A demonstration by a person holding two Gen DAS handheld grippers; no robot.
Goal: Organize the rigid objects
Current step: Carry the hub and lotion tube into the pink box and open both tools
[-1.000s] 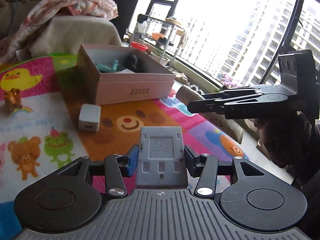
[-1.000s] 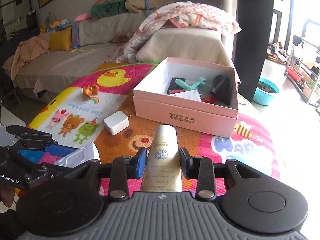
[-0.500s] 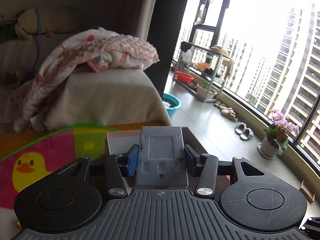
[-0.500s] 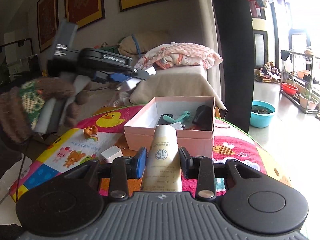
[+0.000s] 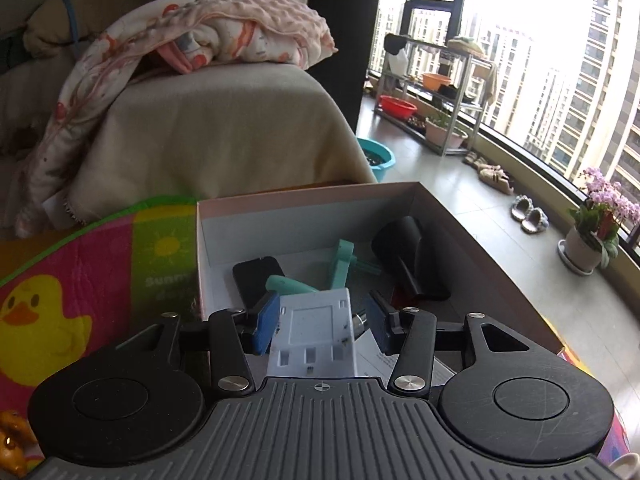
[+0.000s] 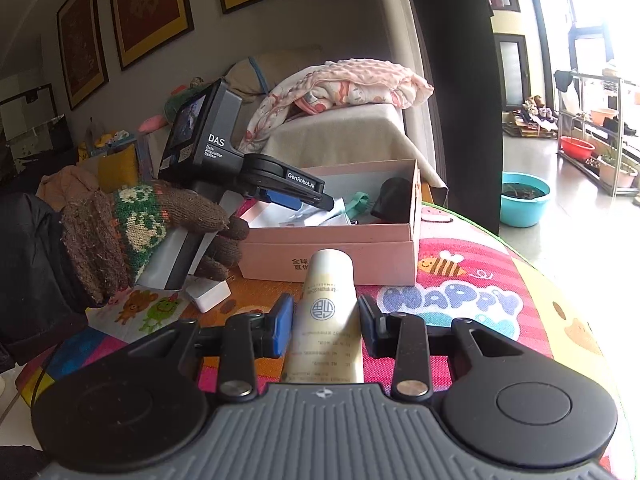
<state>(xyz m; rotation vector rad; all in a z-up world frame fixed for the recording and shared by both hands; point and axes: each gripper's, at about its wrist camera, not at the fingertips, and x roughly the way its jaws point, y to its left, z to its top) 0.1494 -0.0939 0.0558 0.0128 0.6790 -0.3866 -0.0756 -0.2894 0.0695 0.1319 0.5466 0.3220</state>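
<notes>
My left gripper (image 5: 322,320) is shut on a pale grey flat plastic piece (image 5: 314,332) and hovers over the open pink box (image 5: 304,196), tilted down into it. Inside the box lie a black slab (image 5: 258,280), teal plastic parts (image 5: 344,260), a black object (image 5: 404,248) and a paper sheet (image 5: 384,356). The right wrist view shows that left gripper (image 6: 326,202) reaching over the box's (image 6: 332,256) left side, held by a gloved hand (image 6: 148,220). My right gripper (image 6: 326,320) is shut on a cream tube (image 6: 328,308), just in front of the box's near wall.
The box stands on a colourful play mat (image 6: 460,300). A white cube adapter (image 6: 208,294) lies on the mat left of the box, under the gloved hand. A small orange toy (image 5: 12,440) sits at the mat's left. A sofa arm with a pink blanket (image 5: 224,40) rises behind.
The left gripper has swung from above the mat to over the box and now tips down into it, still holding the grey piece. The right gripper with the tube has edged closer to the box.
</notes>
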